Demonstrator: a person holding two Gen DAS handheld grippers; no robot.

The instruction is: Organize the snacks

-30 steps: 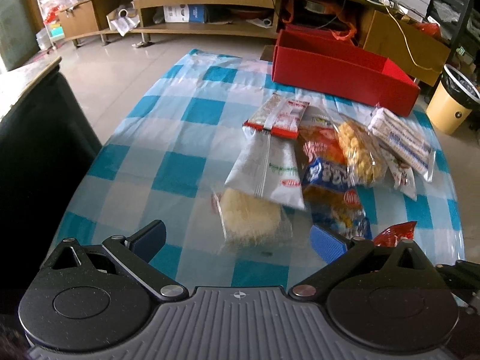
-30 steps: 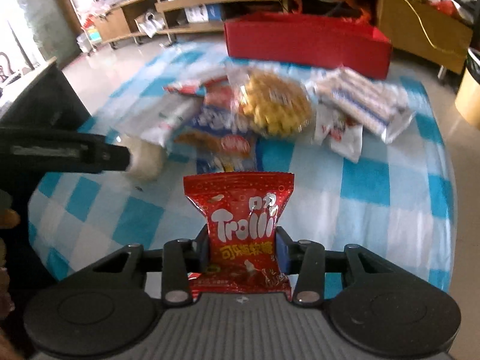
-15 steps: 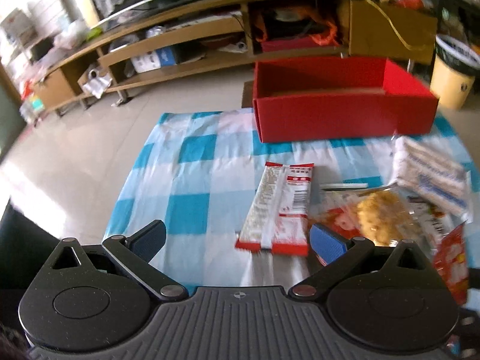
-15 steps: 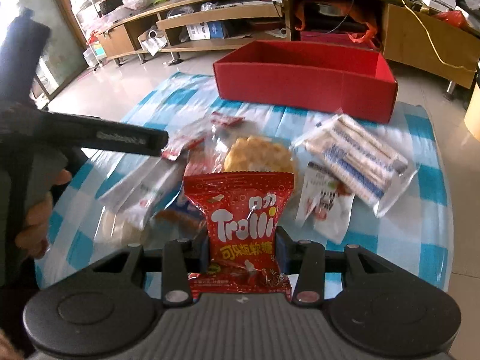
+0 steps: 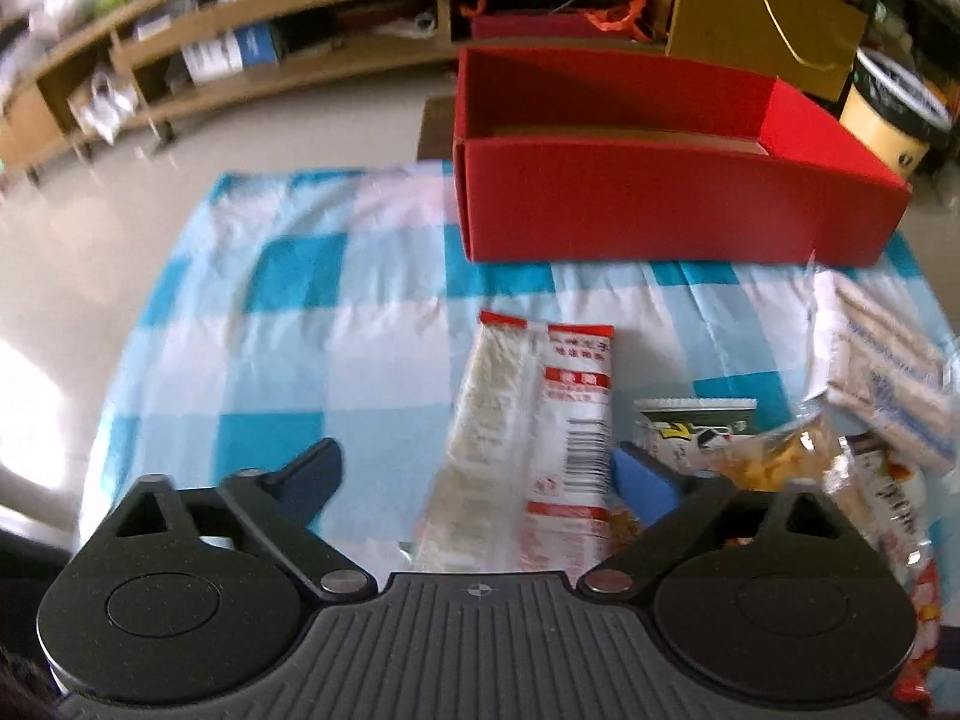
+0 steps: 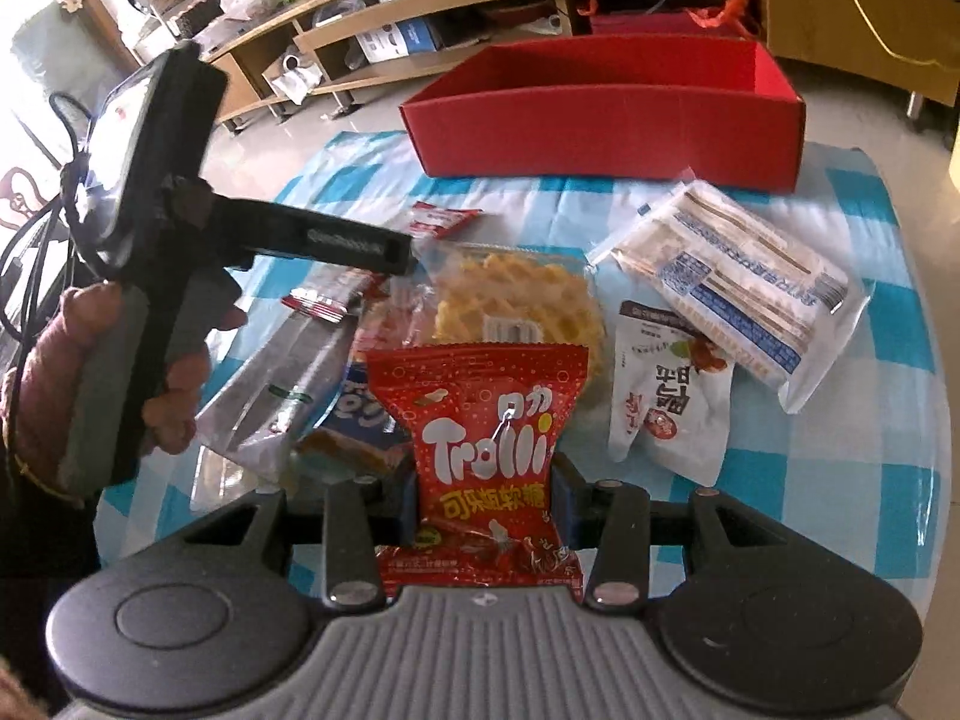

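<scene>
A long white-and-red wafer packet [image 5: 534, 420] lies mid-table, well short of the red box [image 5: 660, 204] at the far edge; likely light, crinkly and crushable, best pinched across its width. The left gripper [image 5: 474, 474] is closing around it, not yet touching. The right gripper [image 6: 486, 498] is clamped on a red Trolli bag [image 6: 480, 438]

Left tongs [image 5: 474, 471] moved over the long red-white packet [image 5: 540, 420], jaws closing.

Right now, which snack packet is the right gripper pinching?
The red Trolli gummy packet, squeezed in the right gripper; every other packet lies on the checked cloth.
</scene>
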